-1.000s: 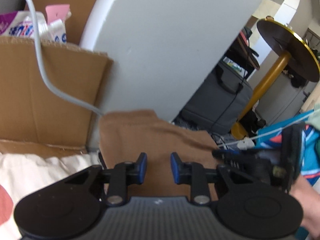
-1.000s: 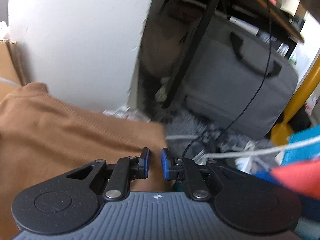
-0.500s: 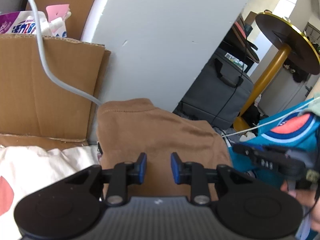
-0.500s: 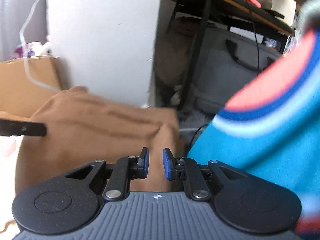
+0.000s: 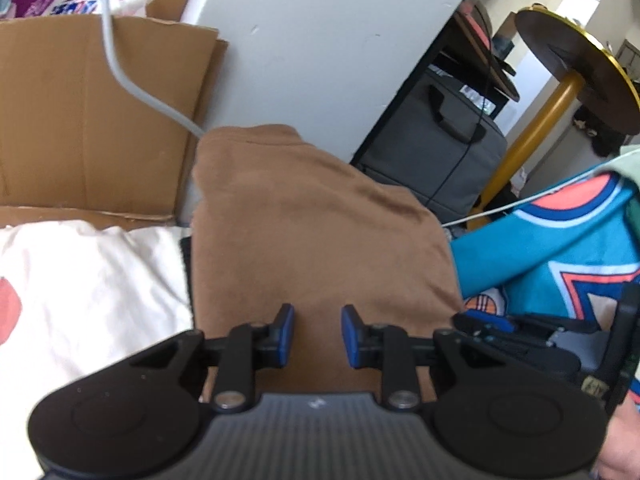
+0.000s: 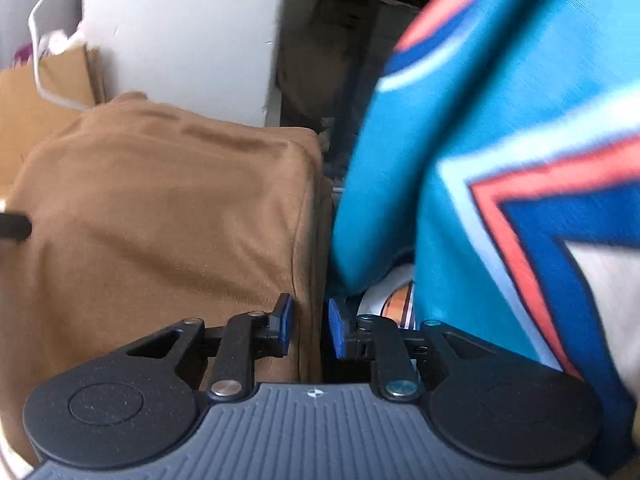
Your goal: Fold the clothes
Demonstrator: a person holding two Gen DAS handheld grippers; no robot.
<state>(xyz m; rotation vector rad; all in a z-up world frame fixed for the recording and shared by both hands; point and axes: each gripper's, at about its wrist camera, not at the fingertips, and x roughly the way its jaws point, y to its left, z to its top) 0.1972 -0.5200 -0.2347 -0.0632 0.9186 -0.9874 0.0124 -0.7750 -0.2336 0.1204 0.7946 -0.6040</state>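
Observation:
A folded brown garment lies in the middle, its far end against a white pillar. My left gripper hovers over its near part, open, blue pads apart with nothing between them. A teal jersey with orange and blue print lies bunched to the right of it. Between the two garments, low down, is my right gripper. In the right wrist view that gripper straddles the right edge of the brown garment. Its jaws are opening and the pads do not press on the cloth. The jersey fills the right side.
A cardboard box stands at the left with a white cable across it. White cloth with a red patch lies left of the brown garment. Behind are a white pillar, a grey bag and a round table's yellow leg.
Both views have pulled back, so more of the brown garment shows. The right gripper has come down beside the left one, its pads a little wider apart. The teal jersey has come into view.

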